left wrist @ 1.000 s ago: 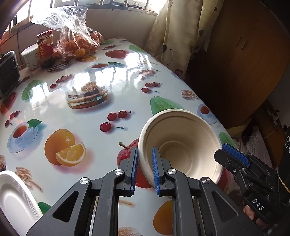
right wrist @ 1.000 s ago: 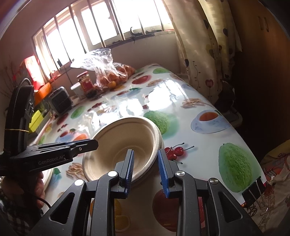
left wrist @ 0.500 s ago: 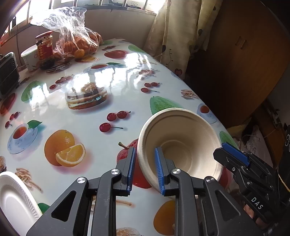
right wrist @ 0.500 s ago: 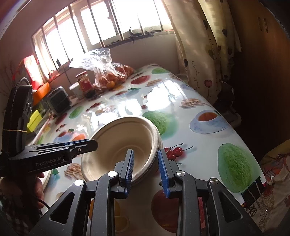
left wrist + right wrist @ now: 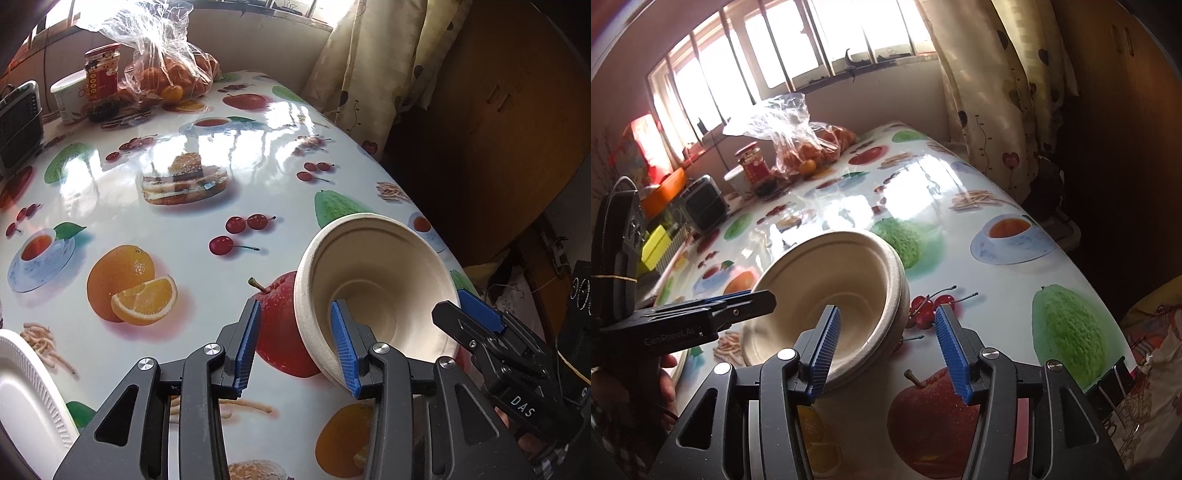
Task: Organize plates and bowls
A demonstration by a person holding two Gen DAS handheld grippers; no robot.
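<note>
A beige paper bowl (image 5: 380, 273) stands tilted on the fruit-print table (image 5: 258, 155); in the right wrist view it shows as two nested bowls (image 5: 820, 280). My left gripper (image 5: 295, 308) straddles the near-left rim, jaws opening, one pad inside the bowl and the other clear of it. My right gripper (image 5: 887, 312) straddles the opposite rim, jaws also opening, with its outer pad well apart from the wall. Each gripper shows in the other's view: the right gripper (image 5: 458, 301) and the left gripper (image 5: 764, 297). A white foam plate (image 5: 26, 387) lies at the lower left.
At the table's far end stand a plastic bag of oranges (image 5: 170, 77), a red-labelled jar (image 5: 101, 74), a white cup (image 5: 66, 92) and a black appliance (image 5: 18, 122). A curtain (image 5: 369, 74) and a wooden cabinet (image 5: 498, 110) stand beyond the table's right edge.
Both grippers were shut on the bowl's rim; their jaws have since spread and the pads have come off it. The bowl has tipped slightly. Neither hand has shifted.
</note>
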